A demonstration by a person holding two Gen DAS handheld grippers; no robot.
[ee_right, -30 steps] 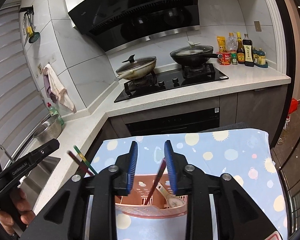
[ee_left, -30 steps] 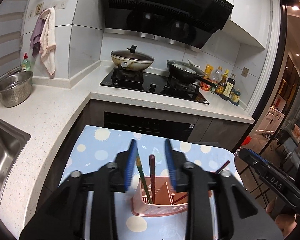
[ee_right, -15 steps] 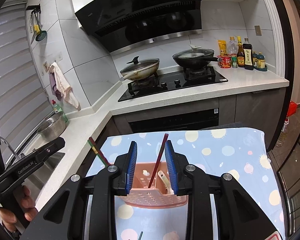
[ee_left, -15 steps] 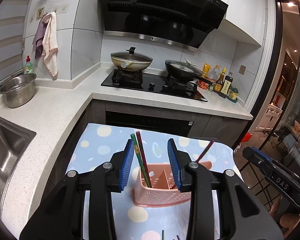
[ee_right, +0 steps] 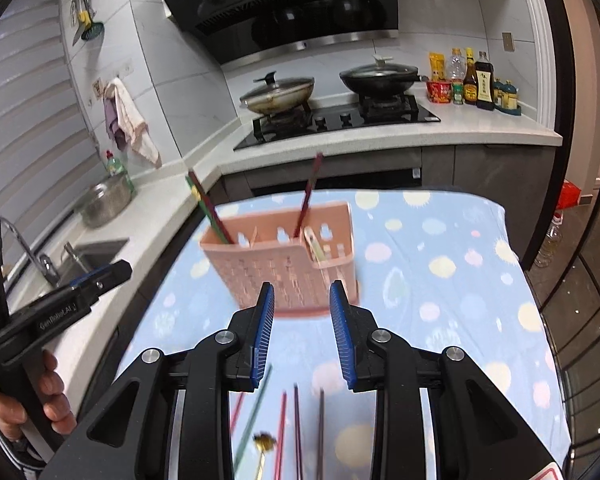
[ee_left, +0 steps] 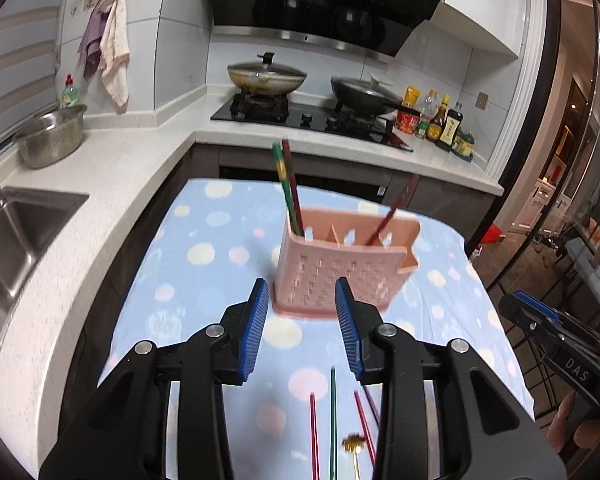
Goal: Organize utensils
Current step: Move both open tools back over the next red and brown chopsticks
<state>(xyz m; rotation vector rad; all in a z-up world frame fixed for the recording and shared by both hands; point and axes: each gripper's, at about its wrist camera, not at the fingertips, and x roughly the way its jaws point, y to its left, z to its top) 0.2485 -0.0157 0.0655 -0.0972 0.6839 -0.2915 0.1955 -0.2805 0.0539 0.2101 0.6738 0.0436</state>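
The pink utensil caddy [ee_left: 342, 264] stands upright near the middle of the table's dotted blue cloth [ee_left: 204, 264], well in from the cloth's left edge and closer to its far edge. In its left compartment 2 chopsticks [ee_left: 287, 184], one green and one dark red, lean against the wall; another dark red chopstick [ee_right: 309, 196] leans in a compartment further right, and a pale spoon handle [ee_right: 315, 246] shows in the right end section.

Both grippers hover short of the caddy. The left gripper [ee_left: 302, 320] has its blue pads partly apart with nothing between them; the right gripper [ee_right: 302, 322] is likewise partly apart and empty.

On the near cloth, below the pads, lie several loose chopsticks [ee_right: 296, 432] and a gold-ended utensil [ee_left: 354, 446]. Bare cloth lies open on both sides of the caddy. Beyond the far edge a dark gap separates the table from the counter [ee_left: 112, 168].
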